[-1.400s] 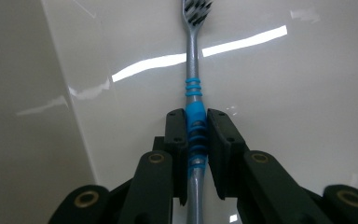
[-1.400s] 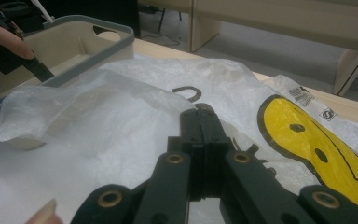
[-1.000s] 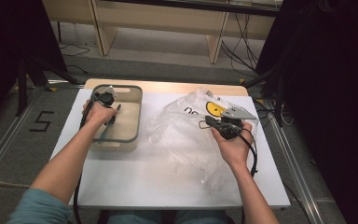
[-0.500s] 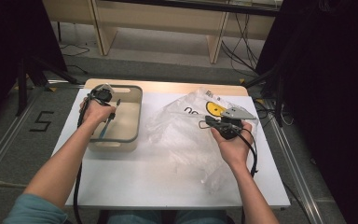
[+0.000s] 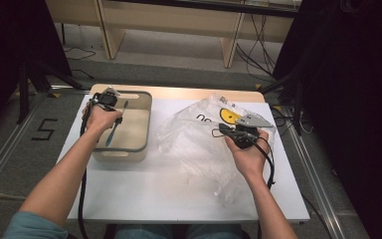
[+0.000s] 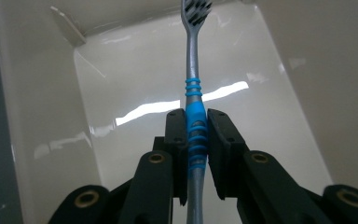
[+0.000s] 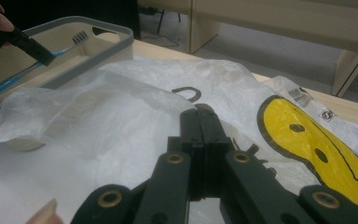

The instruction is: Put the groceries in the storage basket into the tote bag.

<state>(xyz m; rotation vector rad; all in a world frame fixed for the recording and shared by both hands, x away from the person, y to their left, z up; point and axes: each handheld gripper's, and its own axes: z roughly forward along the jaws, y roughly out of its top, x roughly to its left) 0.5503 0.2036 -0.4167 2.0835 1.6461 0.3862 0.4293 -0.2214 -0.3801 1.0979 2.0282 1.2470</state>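
A blue and silver toothbrush hangs over the inside of the beige bin at the table's left. My left gripper is shut on its blue ribbed handle, bristles pointing away from the jaws. In the right gripper view the toothbrush slants down into the bin. My right gripper is shut, its jaws pressed together just above a crumpled clear plastic bag. I cannot tell whether film is pinched between them.
The bag carries a yellow smiley face and covers the right half of the white table. The bin's inside holds nothing else that I can see. Wooden furniture legs stand beyond the far edge.
My left hand has shifted slightly over the bin with the toothbrush still gripped. The right hand and the bag have kept still.
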